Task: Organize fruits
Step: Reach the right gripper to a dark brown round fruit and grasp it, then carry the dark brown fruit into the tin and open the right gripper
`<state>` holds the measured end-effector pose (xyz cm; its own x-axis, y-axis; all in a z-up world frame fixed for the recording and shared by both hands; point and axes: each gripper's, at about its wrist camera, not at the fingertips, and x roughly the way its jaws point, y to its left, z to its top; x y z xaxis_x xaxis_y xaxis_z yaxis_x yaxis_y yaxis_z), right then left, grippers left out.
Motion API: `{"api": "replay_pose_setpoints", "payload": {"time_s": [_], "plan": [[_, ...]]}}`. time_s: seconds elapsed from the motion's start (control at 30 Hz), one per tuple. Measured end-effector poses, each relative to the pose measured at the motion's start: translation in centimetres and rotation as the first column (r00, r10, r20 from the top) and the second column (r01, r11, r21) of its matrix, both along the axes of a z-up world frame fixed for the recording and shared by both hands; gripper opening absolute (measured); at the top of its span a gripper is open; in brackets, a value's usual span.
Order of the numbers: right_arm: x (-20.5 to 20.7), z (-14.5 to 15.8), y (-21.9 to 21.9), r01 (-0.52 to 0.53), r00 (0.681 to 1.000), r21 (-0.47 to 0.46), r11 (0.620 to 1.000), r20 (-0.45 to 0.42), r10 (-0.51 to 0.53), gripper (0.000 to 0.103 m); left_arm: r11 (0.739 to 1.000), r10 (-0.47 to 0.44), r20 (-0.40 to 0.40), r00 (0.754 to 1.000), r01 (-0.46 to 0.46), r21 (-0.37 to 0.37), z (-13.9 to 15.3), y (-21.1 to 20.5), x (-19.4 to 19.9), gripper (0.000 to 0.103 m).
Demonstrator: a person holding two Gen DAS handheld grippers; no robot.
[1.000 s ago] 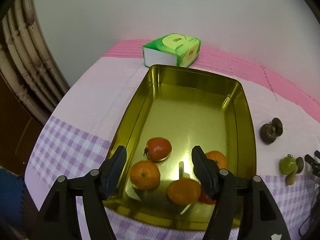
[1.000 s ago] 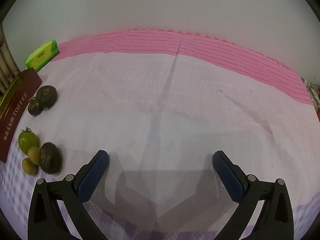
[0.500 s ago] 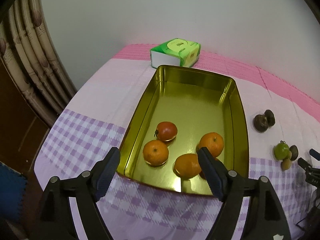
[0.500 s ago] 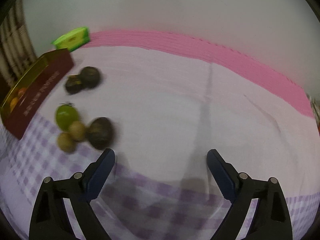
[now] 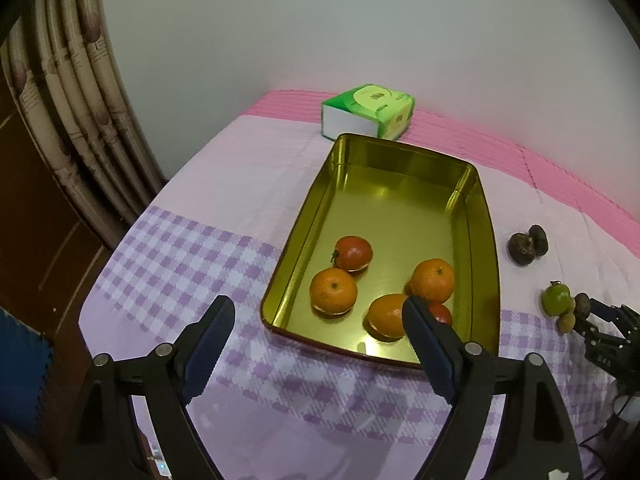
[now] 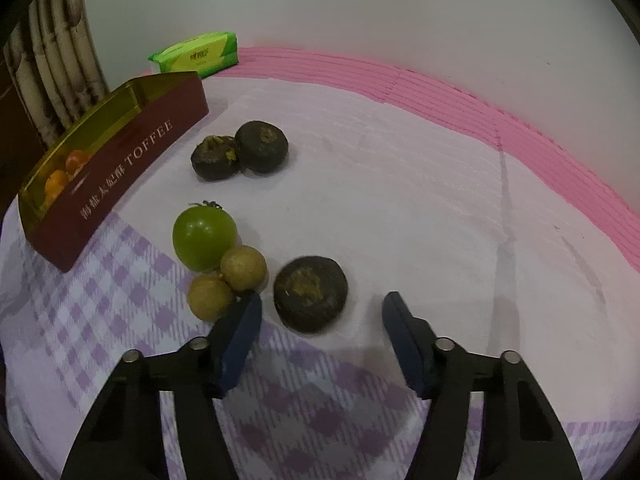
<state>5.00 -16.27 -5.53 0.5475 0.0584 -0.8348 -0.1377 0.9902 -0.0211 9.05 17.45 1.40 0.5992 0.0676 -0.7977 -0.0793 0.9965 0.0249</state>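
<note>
dark fruit [image 6: 310,293] between closing right tool [image 6: 320,316] pads.

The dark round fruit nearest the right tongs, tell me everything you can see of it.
The dark round fruit is brown-black, squat and matte, with a rough yellowish patch on its upward face. It rests on the tablecloth, where the plain part meets the purple check. It lies just ahead of the right tongs, whose jaws are closing without touching it. A small tan fruit lies close beside it, apparently apart.
</note>
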Motion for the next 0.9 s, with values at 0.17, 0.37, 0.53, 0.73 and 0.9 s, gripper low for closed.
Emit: {"api": "replay_pose_setpoints", "payload": {"time_s": [0.17,0.37,0.53,0.73,0.9], "plan": [[0.3,0.0,0.6,-0.003,1.0,0.005,1.0,0.004,0.003,0.044,1.0,0.018,-0.002,1.0,-0.018,-0.013,0.2,0.7,-0.4,0.085],[0.4,0.1,1.0,-0.005,1.0,0.003,1.0,0.002,0.005,0.037,0.999,0.045,-0.007,0.999,-0.045,-0.019,0.4,1.8,-0.8,0.089],[0.2,0.5,0.6,0.015,1.0,0.001,1.0,0.005,-0.015,0.037,0.998,0.064,-0.017,0.998,-0.064,-0.018,0.2,2.3,-1.2,0.092],[0.6,3.5,1.0,0.016,0.998,0.018,1.0,0.057,-0.017,0.037,0.994,0.1,-0.012,0.995,-0.1,-0.038,0.2,3.2,-1.3,0.097],[1.4,6.5,5.0,-0.081,0.992,0.054,0.995,0.104,0.075,0.037,0.985,0.16,-0.009,0.987,-0.16,-0.057,0.3,4.5,-1.4,0.099]]}}
